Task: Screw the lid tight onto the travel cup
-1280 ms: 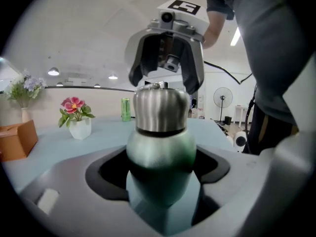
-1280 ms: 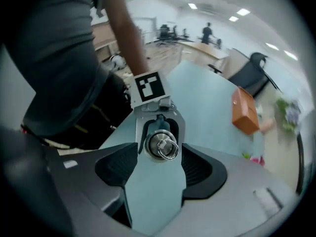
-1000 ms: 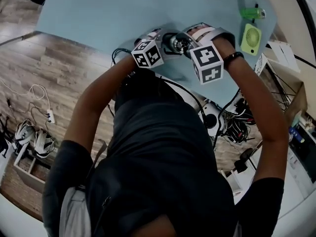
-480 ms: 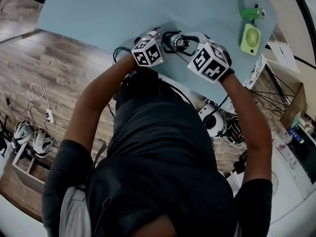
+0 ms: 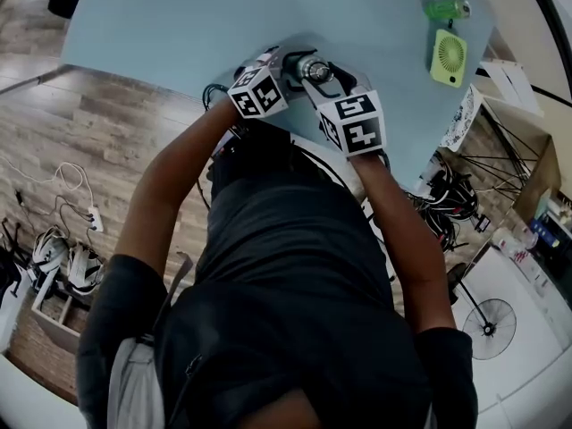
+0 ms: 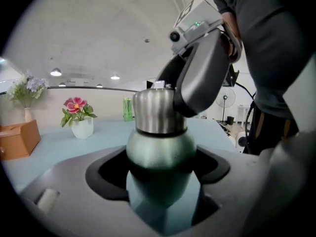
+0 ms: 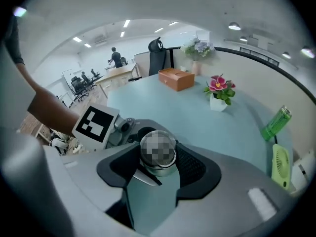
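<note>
Nearest the head camera, the person's right forearm (image 5: 402, 231) now runs almost straight up from the body toward the table. A second ago it reached in from far out on the right, elbow wide. The marker cube (image 5: 351, 123) on the right gripper (image 7: 158, 163) has swung round with it and shows a different face, so the wrist has turned through a good arc about the cup's axis. The right gripper's jaws stay pinched on the steel lid (image 6: 154, 111), one dark pad against each side of it, which reads as one tightening stroke just driven. Below, the left gripper (image 6: 158, 184) has barely shifted and its jaws are closed round the green body of the travel cup (image 6: 159, 149), holding it upright near the close edge of the pale blue table (image 5: 179, 16). From these views I cannot tell whether the thread has seated, but the lid sits level on the cup's shoulder with no gap showing. With the arm this far round, a release and regrip looks likely before any further turn. Farther off on the table stand a small green fan (image 5: 450, 56), a green bottle (image 5: 447, 9) and a flower pot (image 7: 218, 95).
</note>
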Action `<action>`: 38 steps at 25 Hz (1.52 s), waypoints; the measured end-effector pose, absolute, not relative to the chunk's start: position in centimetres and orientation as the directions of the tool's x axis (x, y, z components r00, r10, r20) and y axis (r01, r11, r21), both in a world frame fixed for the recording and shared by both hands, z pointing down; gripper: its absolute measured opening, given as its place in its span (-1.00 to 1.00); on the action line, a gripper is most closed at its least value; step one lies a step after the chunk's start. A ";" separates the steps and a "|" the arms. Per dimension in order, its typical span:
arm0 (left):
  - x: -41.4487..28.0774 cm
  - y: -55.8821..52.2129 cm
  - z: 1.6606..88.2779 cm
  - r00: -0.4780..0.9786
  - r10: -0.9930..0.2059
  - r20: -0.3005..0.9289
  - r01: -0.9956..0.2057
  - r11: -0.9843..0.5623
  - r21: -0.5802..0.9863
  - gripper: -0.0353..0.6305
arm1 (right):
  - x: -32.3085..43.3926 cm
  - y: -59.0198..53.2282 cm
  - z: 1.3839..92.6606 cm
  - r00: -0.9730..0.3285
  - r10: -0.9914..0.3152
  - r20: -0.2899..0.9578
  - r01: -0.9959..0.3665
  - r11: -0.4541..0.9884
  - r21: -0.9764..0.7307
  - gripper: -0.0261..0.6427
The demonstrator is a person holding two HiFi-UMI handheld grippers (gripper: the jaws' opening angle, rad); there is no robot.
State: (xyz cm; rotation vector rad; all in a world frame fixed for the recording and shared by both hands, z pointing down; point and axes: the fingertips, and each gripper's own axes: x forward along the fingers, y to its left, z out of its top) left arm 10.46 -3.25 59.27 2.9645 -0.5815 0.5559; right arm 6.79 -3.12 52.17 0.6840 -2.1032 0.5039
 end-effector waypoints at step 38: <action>11.0 -3.5 59.4 0.860 -0.360 0.361 -0.387 -0.922 0.003 0.36 | 6.4 -1.2 53.0 -0.241 0.099 0.965 0.417 0.909 0.011 -0.23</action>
